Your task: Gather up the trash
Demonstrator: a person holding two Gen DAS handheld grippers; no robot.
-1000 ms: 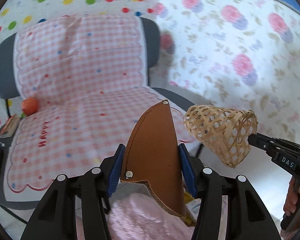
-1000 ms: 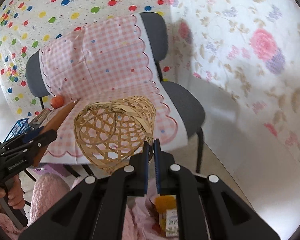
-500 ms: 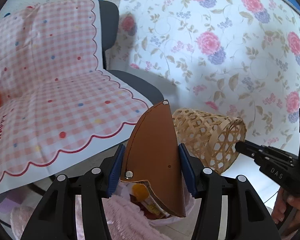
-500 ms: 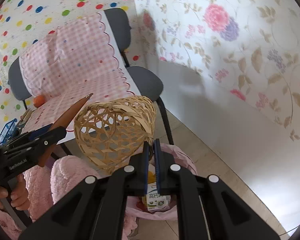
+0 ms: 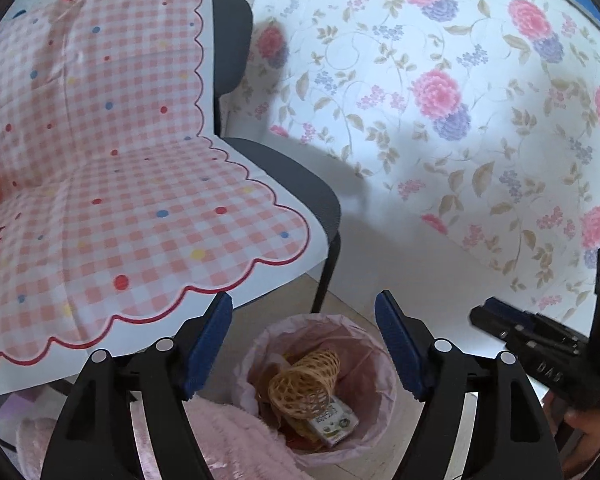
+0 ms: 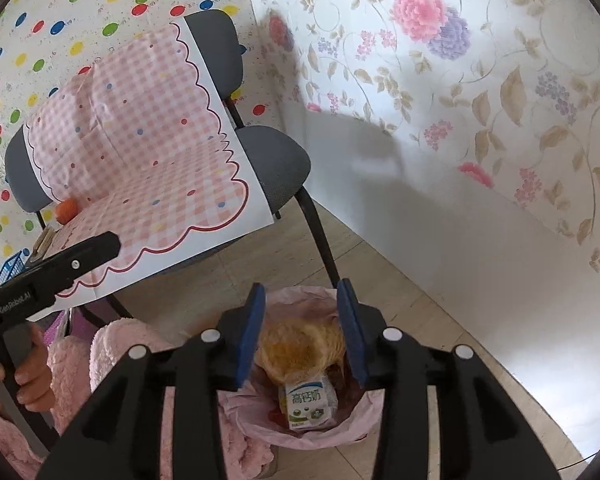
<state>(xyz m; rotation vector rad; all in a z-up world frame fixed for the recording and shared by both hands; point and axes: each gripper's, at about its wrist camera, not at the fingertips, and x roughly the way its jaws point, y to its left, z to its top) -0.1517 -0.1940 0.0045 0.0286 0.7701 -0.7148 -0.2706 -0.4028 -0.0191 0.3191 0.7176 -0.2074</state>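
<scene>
A bin lined with a pink bag (image 5: 374, 380) stands on the floor below both grippers; it also shows in the right wrist view (image 6: 256, 426). Inside lie a woven bamboo basket (image 5: 304, 384), blurred in the right wrist view (image 6: 300, 346), and a milk carton (image 5: 334, 420) (image 6: 308, 400), with other scraps underneath. My left gripper (image 5: 303, 344) is open and empty above the bin. My right gripper (image 6: 302, 332) is open and empty above the bin too. An orange ball (image 6: 67, 210) lies on the chair seat.
A grey chair (image 5: 300, 184) with a pink checked cloth (image 5: 120, 200) stands at the left of the bin. A floral wall (image 5: 460, 120) runs behind. A blue basket (image 6: 10, 270) sits at the far left. Pink fluffy sleeves (image 6: 112, 344) lie near the bin.
Both grippers opened. The brown leather piece left my left gripper and the bamboo basket left my right one; the basket now lies in the bin. Both views tilted down toward the bin.
</scene>
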